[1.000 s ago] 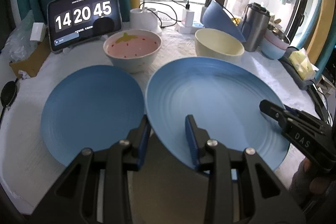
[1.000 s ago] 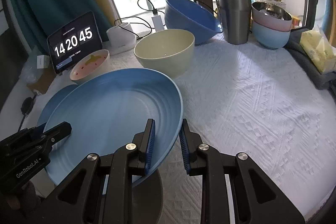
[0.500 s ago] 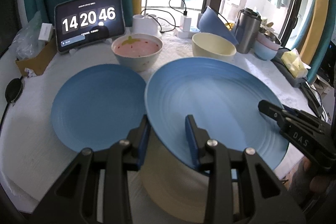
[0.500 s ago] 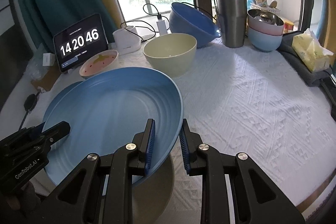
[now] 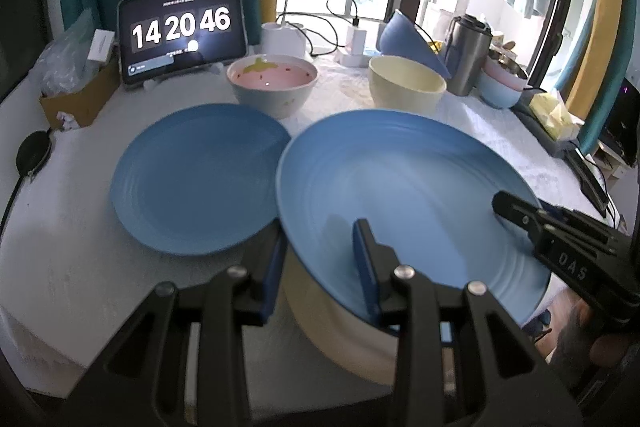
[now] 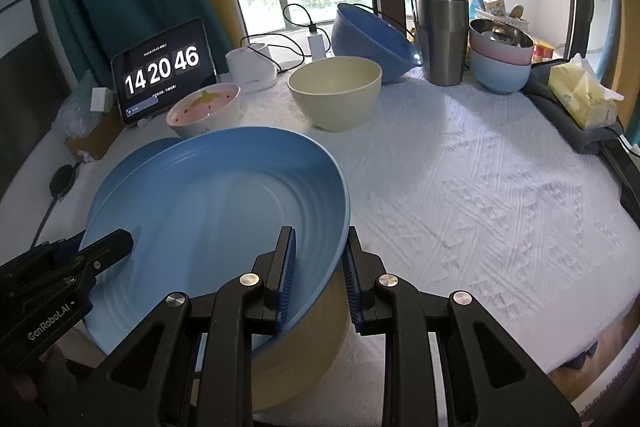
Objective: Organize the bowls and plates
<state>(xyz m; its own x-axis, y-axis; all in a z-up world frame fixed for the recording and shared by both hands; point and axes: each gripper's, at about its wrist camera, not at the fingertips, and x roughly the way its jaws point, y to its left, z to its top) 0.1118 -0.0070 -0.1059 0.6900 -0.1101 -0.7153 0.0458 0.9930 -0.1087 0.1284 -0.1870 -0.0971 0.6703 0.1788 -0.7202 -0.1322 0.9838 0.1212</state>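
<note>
Left gripper (image 5: 320,267) and right gripper (image 6: 318,267), each clamped on opposite rims of one ridged blue plate (image 5: 400,187), above cream bowl (image 6: 304,355).

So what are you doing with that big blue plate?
A person holds a two-finger gripper in each hand, and both are clamped on the rim of the large ridged blue plate: the left gripper at its near edge, the right gripper at its right side. The plate is lifted, tilted, over a pale yellow plate. Another flat blue plate lies beside it on the white tablecloth.
</note>
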